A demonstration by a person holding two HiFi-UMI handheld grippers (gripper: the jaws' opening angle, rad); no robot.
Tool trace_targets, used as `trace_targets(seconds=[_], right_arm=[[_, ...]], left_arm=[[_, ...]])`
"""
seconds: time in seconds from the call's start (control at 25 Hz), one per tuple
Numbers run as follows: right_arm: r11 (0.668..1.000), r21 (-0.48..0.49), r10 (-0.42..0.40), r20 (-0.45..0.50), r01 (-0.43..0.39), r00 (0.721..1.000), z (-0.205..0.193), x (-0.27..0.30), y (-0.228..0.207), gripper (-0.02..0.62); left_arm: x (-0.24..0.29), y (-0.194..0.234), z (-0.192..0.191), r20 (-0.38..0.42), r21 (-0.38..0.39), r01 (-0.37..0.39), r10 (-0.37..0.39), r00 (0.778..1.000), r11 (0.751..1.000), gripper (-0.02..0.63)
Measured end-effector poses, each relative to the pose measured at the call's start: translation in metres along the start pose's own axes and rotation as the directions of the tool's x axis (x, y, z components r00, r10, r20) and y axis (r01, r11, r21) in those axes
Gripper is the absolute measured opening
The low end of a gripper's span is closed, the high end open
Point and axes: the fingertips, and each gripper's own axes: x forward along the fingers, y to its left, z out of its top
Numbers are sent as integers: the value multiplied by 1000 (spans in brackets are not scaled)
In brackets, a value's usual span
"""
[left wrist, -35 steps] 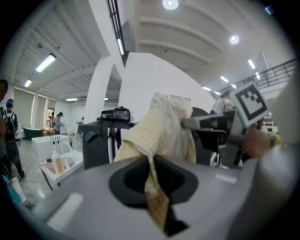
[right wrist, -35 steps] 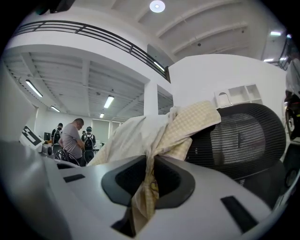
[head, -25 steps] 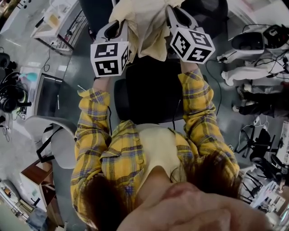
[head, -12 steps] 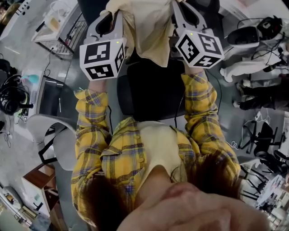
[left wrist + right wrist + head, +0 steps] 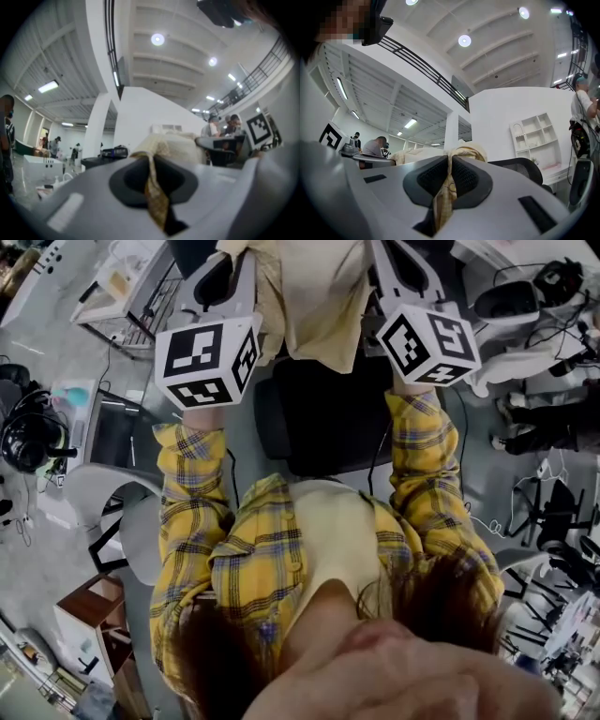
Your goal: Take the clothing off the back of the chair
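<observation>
Left tongs [image 5: 151, 165]: jaws nearly together, pinching a thin fold of the clothing [image 5: 317, 298]. The fabric bunches over the jaw tips and runs down the slot between them.

Clothing: pale cream-yellow and soft, with a faint check weave visible up close in both gripper views. It hangs in loose vertical folds between the two tongs at the far side of the scene. Its lower hem is over the far edge of the black chair [image 5: 333, 418]. Cannot tell whether any cloth touches the chair back.

Right tongs [image 5: 449, 174]: jaws likewise nearly closed on a second fold of the clothing, with cloth heaped above the tips.

Both tongs sit at similar height, one on either side of the clothing.
</observation>
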Motion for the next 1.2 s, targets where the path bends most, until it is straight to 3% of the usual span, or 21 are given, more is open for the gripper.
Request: trace_targets(seconds=[0.56, 1.2], right_arm=[[1000, -1, 0, 23, 0, 1000, 12, -37, 35, 32], [998, 66, -21, -11, 22, 1000, -6, -66, 47, 32]], left_arm=[[-42, 0, 13, 27, -18, 25, -25, 999, 1000, 31], [-68, -6, -8, -35, -22, 47, -47, 998, 999, 31]])
